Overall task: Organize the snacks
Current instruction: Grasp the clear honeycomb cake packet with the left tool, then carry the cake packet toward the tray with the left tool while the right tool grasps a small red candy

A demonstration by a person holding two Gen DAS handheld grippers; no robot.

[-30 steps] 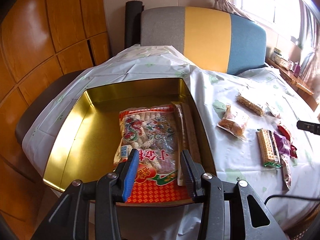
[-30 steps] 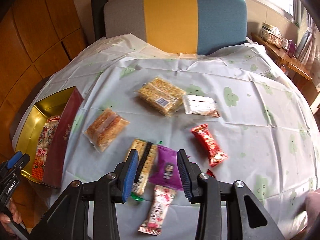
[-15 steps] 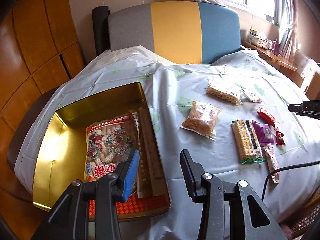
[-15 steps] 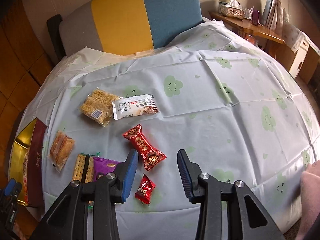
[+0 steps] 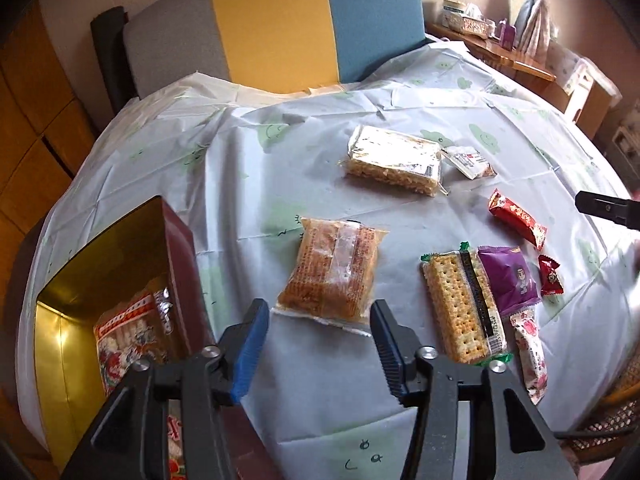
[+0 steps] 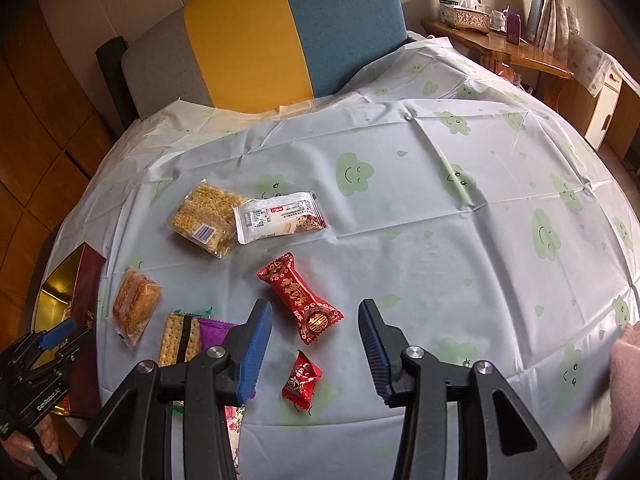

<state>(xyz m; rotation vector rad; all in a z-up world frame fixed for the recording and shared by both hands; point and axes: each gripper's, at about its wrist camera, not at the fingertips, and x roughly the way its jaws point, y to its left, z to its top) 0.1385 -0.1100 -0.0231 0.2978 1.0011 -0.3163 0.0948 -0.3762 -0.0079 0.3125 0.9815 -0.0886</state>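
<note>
- Left wrist view: the left gripper (image 5: pixel 316 334) hangs with jaws spread and nothing between them, just short of the orange cake pack (image 5: pixel 334 274) on the tablecloth (image 5: pixel 248 184).
- The pack's clear wrapper looks slick and its near seam is flat; a shallow pinch would probably catch only film, and the pack could slide out or tear.
- The tin (image 5: pixel 100 280) sits at the left with a large bag (image 5: pixel 132 332) already inside; its raised wall (image 5: pixel 182 264) could snag a low carry.
- The crackers (image 5: pixel 460 304) and purple packet (image 5: pixel 508 276) touch each other, so a wide grab may drag both.
- Right wrist view: the right gripper (image 6: pixel 316 344) is open and empty above the long red candy (image 6: pixel 298 298) and small red candy (image 6: pixel 302 378).
- Closing between them could nudge one away, since both are light and loose.
</note>
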